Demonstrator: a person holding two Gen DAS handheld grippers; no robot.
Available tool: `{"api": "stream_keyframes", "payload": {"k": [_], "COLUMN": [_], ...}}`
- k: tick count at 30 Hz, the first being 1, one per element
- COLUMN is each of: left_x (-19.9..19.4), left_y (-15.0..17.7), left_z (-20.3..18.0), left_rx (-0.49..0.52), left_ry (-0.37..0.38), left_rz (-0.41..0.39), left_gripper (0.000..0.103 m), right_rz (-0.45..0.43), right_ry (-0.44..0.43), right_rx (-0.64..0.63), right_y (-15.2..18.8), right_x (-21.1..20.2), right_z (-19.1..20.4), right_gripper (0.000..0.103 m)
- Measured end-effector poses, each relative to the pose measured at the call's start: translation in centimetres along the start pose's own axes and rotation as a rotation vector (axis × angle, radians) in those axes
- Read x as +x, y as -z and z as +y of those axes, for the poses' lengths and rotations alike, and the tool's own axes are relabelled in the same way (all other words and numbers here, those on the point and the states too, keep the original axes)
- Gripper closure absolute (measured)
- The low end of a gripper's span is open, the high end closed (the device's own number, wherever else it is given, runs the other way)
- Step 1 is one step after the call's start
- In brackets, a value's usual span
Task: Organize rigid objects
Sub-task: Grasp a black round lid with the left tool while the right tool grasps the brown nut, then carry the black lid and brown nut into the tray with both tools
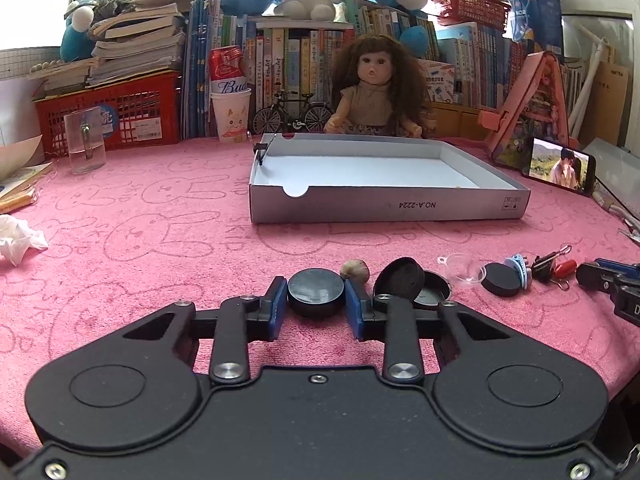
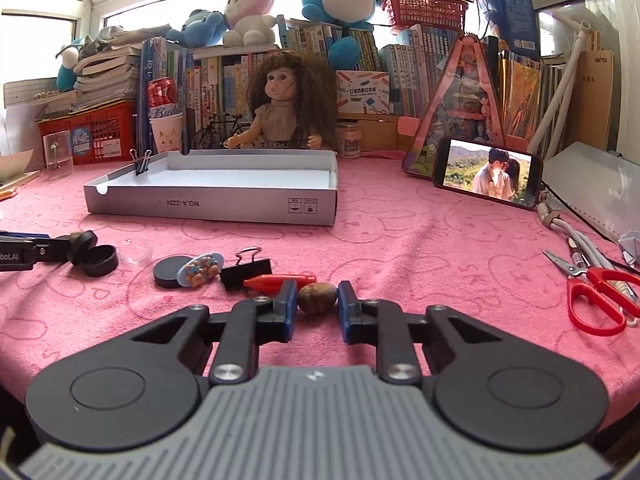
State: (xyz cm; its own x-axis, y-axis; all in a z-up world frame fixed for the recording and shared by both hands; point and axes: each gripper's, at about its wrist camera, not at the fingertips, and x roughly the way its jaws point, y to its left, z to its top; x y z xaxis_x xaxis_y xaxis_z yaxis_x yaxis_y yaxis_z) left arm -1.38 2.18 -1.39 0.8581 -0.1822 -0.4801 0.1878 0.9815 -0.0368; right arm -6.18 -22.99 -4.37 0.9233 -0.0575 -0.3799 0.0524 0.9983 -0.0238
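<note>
My left gripper (image 1: 316,300) has its blue pads on both sides of a round black lid (image 1: 316,292) that rests on the pink cloth. A brown nut (image 1: 355,270) lies just behind it. A tilted black lid (image 1: 400,278) and a black cup (image 1: 432,290) sit to the right. My right gripper (image 2: 318,300) is open around a brown nut (image 2: 317,298), with a small gap on the right side. A red clip (image 2: 280,282), a black binder clip (image 2: 246,272), a blue cartoon clip (image 2: 200,270) and a black disc (image 2: 172,272) lie to its left. The grey cardboard tray (image 1: 400,210) stands behind.
A doll (image 1: 376,84), books, a red basket (image 1: 108,116), a paper cup (image 1: 232,116) and a glass mug (image 1: 86,142) line the back. A phone (image 2: 488,178) leans at the right. Red scissors (image 2: 596,292) lie at the right edge. A binder clip (image 2: 142,164) grips the tray's left wall.
</note>
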Motion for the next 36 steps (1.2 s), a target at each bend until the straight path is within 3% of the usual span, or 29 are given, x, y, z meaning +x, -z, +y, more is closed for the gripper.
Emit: {"api": "stream_keyframes", "payload": {"k": [18,36], "left_x": [0.5,5.8], "left_y": [-4.5,-9.6], "left_z": [1.0,0.5], "left_rx": [-0.057,-0.064], "left_ry": [-0.016,-0.025], "left_rz": [-0.044,-0.036], "left_gripper": [0.074,0.074], "right_rz": [0.002,0.033], "right_ry": [-0.005,-0.025], "right_rx": [0.102,0.154], "right_y": [-4.4,-8.5], "right_x": [2.8,7.8], "right_z": [-0.2,-0.5], "right_gripper": [0.078,0.078]}}
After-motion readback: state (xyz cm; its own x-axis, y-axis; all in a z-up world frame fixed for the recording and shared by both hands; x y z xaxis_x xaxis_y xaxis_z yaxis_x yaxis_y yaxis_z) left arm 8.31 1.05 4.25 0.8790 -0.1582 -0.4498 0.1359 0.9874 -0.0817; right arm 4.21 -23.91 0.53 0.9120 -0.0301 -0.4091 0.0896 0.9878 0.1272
